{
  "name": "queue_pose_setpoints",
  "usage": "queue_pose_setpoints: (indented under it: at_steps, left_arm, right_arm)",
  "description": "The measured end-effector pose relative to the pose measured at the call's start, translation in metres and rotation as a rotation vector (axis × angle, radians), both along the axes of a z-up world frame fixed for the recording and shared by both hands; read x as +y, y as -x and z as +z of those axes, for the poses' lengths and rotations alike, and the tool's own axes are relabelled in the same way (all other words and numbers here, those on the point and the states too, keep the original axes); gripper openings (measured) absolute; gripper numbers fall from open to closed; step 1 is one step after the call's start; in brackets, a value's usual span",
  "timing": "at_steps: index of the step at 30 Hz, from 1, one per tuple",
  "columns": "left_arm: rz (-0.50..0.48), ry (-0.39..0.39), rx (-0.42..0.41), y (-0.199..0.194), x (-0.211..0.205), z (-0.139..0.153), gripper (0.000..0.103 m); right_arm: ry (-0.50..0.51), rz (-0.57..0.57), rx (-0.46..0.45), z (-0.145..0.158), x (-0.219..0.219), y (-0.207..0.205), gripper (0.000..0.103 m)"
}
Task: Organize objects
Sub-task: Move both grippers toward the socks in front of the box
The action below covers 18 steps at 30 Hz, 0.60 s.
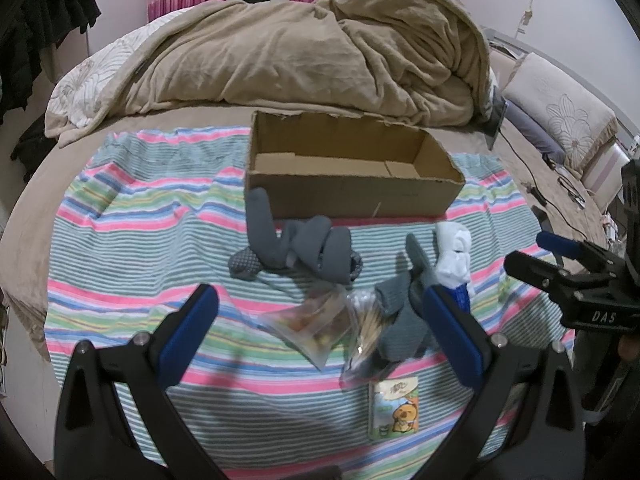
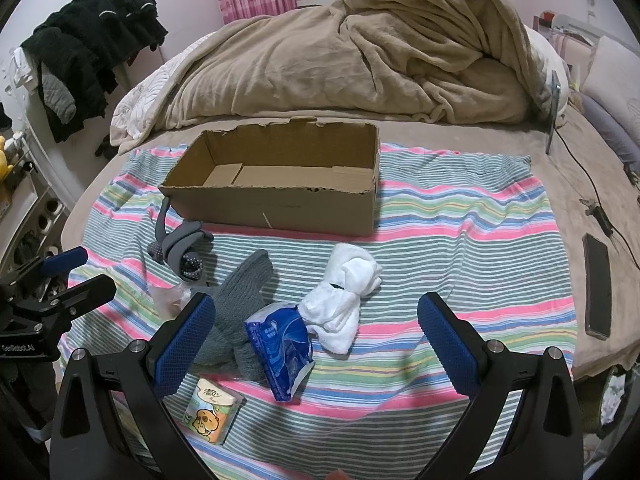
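An empty cardboard box [image 1: 352, 196] [image 2: 280, 204] stands on a striped cloth [image 1: 140, 240] [image 2: 460, 248] on the bed. In front of it lie a dark grey sock bundle [image 1: 304, 254] [image 2: 180, 248], a grey knit glove [image 1: 400, 320] [image 2: 236, 300], a white sock roll [image 1: 454, 256] [image 2: 344, 292], a blue tissue pack [image 2: 282, 344], two clear bags [image 1: 320, 324] and a small cartoon tissue pack [image 1: 394, 406] [image 2: 212, 410]. My left gripper [image 1: 320, 308] is open above the bags. My right gripper [image 2: 316, 312] is open above the blue pack and white socks.
A beige blanket [image 1: 300, 52] [image 2: 360, 60] is heaped behind the box. A phone [image 2: 598, 292] and cables lie at the right of the bed. Dark clothes [image 2: 88, 52] hang at the left. Pillows [image 1: 560, 112] sit at the far right.
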<state>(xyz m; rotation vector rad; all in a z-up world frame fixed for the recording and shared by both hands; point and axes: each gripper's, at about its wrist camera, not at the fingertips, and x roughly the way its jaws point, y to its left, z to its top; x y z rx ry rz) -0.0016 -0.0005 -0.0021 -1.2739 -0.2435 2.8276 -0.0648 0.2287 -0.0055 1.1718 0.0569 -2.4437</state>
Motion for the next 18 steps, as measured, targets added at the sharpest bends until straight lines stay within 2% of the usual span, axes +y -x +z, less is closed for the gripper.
queue_pose_setpoints:
  at_steps: [11, 18]
  left_arm:
    - [0.002, 0.0, -0.025, 0.004, 0.0, -0.003, 0.102]
    - [-0.001, 0.028, -0.03, 0.012, 0.001, -0.007, 0.102]
  right_arm:
    - [0.0, -0.003, -0.005, -0.002, 0.0, 0.001, 0.103]
    - [0.004, -0.014, -0.014, -0.005, 0.003, 0.009, 0.103]
